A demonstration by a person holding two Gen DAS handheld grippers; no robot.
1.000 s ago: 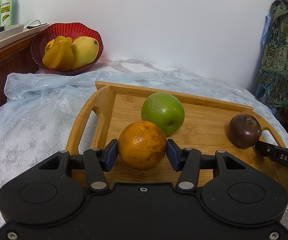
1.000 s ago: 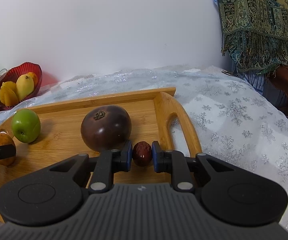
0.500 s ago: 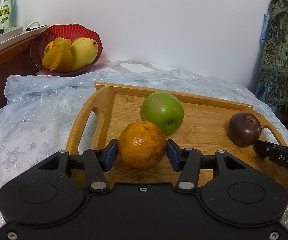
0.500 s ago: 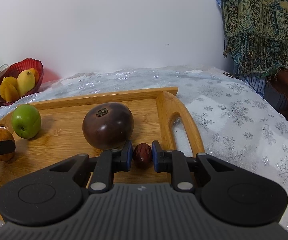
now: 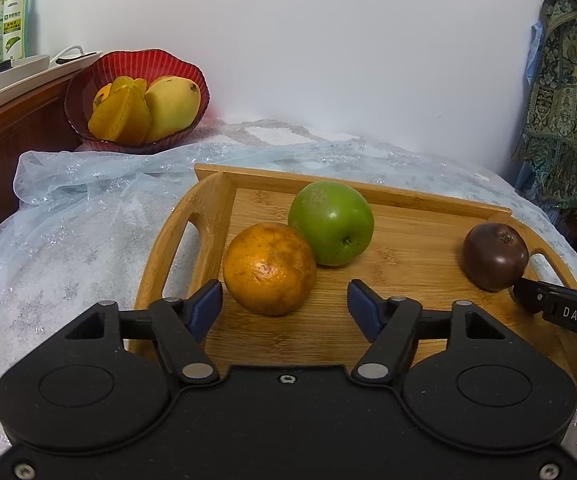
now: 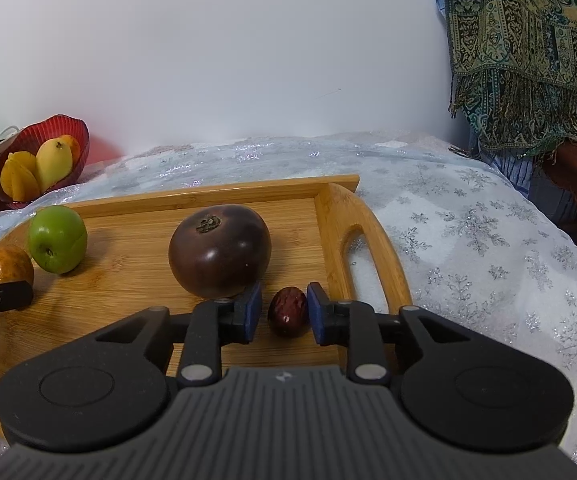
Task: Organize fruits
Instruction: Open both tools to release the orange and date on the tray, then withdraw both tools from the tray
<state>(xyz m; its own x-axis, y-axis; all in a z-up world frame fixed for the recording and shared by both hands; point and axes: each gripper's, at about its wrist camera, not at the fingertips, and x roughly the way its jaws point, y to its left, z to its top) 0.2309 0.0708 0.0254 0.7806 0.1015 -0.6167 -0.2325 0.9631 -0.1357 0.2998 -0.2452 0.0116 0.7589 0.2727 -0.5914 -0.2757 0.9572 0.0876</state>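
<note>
An orange [image 5: 269,268] rests on the wooden tray [image 5: 428,200], touching a green apple [image 5: 331,229] behind it. My left gripper [image 5: 284,308] is open, its jaws spread wide to either side of the orange and clear of it. A dark purple fruit [image 6: 219,251] sits on the tray's right part. A small red date [image 6: 287,311] lies on the tray [image 6: 216,194] beside it. My right gripper [image 6: 283,316] is open, its pads a little apart from the date on both sides. The apple [image 6: 57,239] and orange [image 6: 8,266] also show in the right wrist view.
A red bowl [image 5: 136,60] holding a mango [image 5: 172,106] and a star fruit stands at the back left by a wooden cabinet with bottles [image 5: 12,20]. A sparkly white cloth [image 6: 488,240] covers the surface. A patterned shawl [image 6: 528,40] hangs at the right.
Both grippers have opened. The left let go of the orange, which now rests on the tray. The right let go of the date, which lies between its pads.
</note>
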